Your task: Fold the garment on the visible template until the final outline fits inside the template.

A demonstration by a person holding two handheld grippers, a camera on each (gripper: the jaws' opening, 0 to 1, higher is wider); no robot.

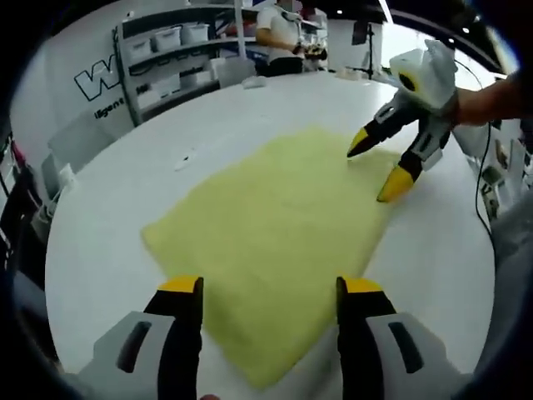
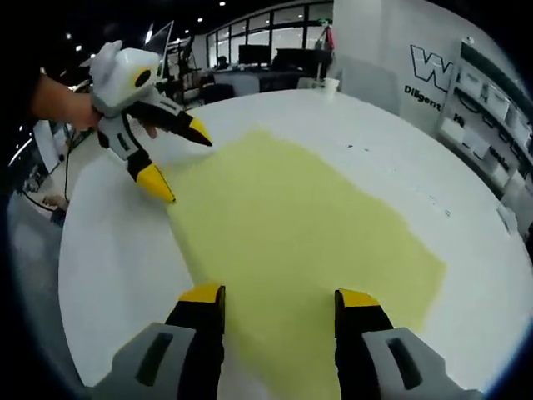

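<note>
The left gripper (image 1: pixel 271 292) and right gripper (image 2: pixel 279 302) hover with jaws apart above opposite edges of the flat yellow garment (image 1: pixel 275 225) on the white table (image 1: pixel 108 217).

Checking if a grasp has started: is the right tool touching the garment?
Cannot tell. In the left gripper view the right tool is open with its tips at the garment edge, but neither contact nor gap shows plainly.

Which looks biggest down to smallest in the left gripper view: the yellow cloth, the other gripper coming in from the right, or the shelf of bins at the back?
1. yellow cloth
2. right gripper and shelf of bins: about alike here, and the shelf stands much farther off, so I won't rank them.
</note>
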